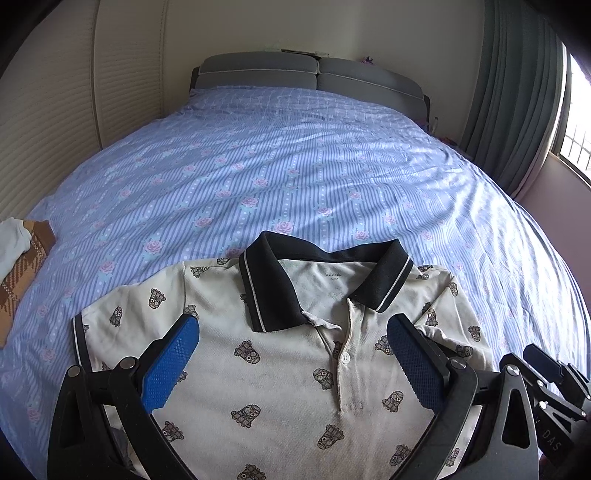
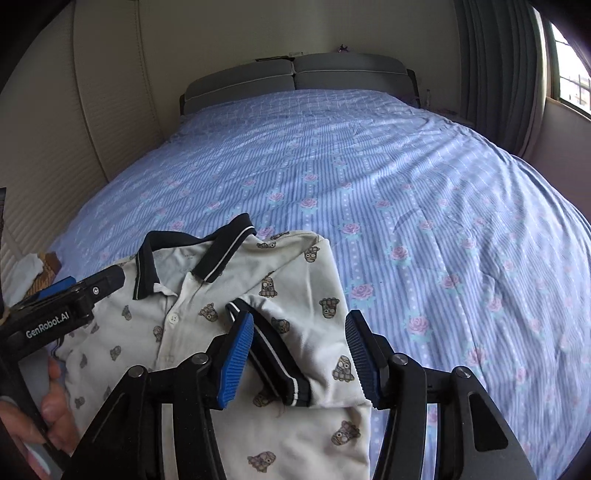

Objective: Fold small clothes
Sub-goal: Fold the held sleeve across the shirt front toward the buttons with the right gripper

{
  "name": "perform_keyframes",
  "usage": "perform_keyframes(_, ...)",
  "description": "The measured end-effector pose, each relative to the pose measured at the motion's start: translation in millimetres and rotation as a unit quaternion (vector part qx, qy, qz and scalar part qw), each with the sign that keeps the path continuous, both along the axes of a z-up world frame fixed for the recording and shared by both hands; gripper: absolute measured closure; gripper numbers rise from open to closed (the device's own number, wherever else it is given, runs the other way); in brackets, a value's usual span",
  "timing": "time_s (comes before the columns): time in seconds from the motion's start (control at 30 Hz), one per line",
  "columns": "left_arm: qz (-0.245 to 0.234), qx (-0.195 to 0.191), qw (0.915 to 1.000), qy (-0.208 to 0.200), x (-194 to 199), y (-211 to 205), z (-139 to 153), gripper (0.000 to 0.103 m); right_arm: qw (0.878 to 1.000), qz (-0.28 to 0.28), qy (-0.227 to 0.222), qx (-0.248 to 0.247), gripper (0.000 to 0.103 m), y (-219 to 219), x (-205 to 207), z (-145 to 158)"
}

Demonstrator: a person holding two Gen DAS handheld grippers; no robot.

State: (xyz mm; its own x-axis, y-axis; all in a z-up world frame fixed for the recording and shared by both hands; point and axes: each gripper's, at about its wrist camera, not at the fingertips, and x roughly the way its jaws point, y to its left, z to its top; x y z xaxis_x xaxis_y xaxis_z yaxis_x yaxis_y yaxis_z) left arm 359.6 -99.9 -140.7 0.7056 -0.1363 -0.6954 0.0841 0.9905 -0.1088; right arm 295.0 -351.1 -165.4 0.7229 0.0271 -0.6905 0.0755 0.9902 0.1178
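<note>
A wide bed (image 1: 295, 166) fills the room, spread with a blue striped sheet (image 2: 406, 184) printed with pink roses. A grey padded headboard (image 1: 310, 74) stands against a pale wall (image 1: 406, 33). Cream panels with fine horizontal ribbing (image 1: 48, 122), perhaps wardrobe doors, line the left side. At the right, grey-green curtains (image 1: 517, 92) hang beside a bright window (image 1: 576, 122), whose daylight streaks the sheet.
</note>
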Motion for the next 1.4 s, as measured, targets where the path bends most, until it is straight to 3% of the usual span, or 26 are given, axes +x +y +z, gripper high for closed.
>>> perform_keyframes(0.13, -0.003, 0.003, 1.0, -0.004, -3, 0, 4, 0.0, 1.0, 0.006, 0.018, -0.01, 0.052, 7, -13, -11)
perform_keyframes(0.27, -0.001, 0.0, 1.0, 0.0, -3, 4, 4, 0.0, 0.998, 0.016, 0.027, -0.046, 0.07, 29, -10, -26)
perform_keyframes(0.53, 0.004, -0.009, 0.9999, 0.009, 1, 12, 2, 0.0, 0.99, -0.014, 0.069, -0.119, 0.076, 35, 2, -46)
perform_keyframes(0.6, 0.002, -0.007, 0.9999, 0.012, 2, 12, 1, 0.0, 0.99, -0.014, 0.073, -0.124, 0.083, 35, 2, -49)
perform_keyframes(0.67, 0.0, -0.004, 0.9999, 0.011, 1, 11, 2, 0.0, 0.991, -0.012, 0.075, -0.114, 0.091, 34, 1, -51)
perform_keyframes(0.87, 0.0, -0.001, 0.9999, 0.012, 1, 12, 3, 0.0, 0.992, 0.008, 0.092, -0.082, 0.098, 39, -5, -57)
perform_keyframes(1.13, 0.002, 0.0, 0.9998, 0.019, 4, 16, -1, 0.0, 0.996, 0.005, 0.085, -0.034, 0.098, 33, -10, -54)
perform_keyframes(1.27, 0.006, 0.0, 0.9998, 0.018, 6, 19, -2, 0.0, 0.998, 0.015, 0.053, -0.039, 0.095, 39, -4, -35)
perform_keyframes(1.4, 0.01, 0.001, 0.9998, 0.019, 7, 23, -2, 0.0, 0.997, 0.041, 0.055, -0.042, 0.094, 51, 17, -36)
